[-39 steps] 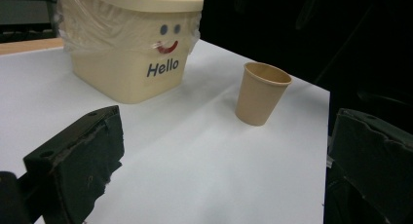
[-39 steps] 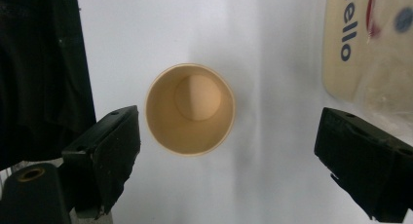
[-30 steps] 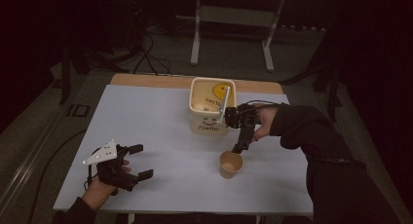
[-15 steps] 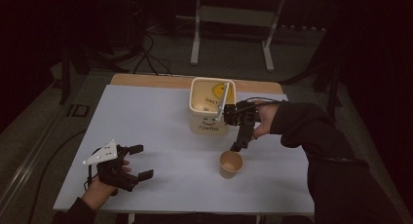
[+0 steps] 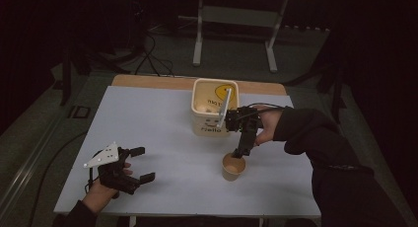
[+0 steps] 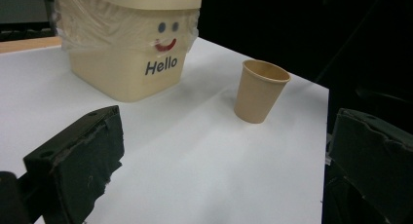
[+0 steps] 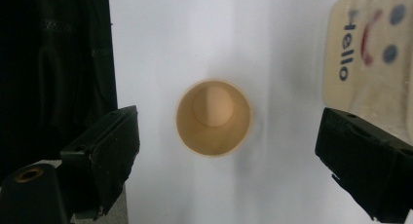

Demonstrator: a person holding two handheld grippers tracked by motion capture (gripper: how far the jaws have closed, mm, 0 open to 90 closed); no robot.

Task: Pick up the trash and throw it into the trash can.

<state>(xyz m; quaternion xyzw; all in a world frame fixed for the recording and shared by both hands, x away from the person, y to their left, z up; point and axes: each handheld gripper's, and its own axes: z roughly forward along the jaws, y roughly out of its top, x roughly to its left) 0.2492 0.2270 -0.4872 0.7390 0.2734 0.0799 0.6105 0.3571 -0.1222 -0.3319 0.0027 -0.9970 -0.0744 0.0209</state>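
A tan paper cup (image 5: 233,166) stands upright and empty on the white table (image 5: 162,123), just in front of a cream "Hello" bucket (image 5: 214,108). My right gripper (image 5: 240,152) points straight down right above the cup. In the right gripper view the cup's mouth (image 7: 213,118) sits between the two wide-apart jaws, and the right gripper (image 7: 224,153) is open and holds nothing. My left gripper (image 5: 141,164) rests low near the table's front left, open and empty. From the left gripper (image 6: 219,151) I look across at the cup (image 6: 260,90) and the bucket (image 6: 129,53).
The bucket has a clear film liner over its rim and some yellow content inside. The smiley side of the bucket (image 7: 375,53) lies close to the right jaw. The table's right edge (image 6: 325,136) runs behind the cup. Dark floor and a metal stand (image 5: 234,29) lie beyond the table.
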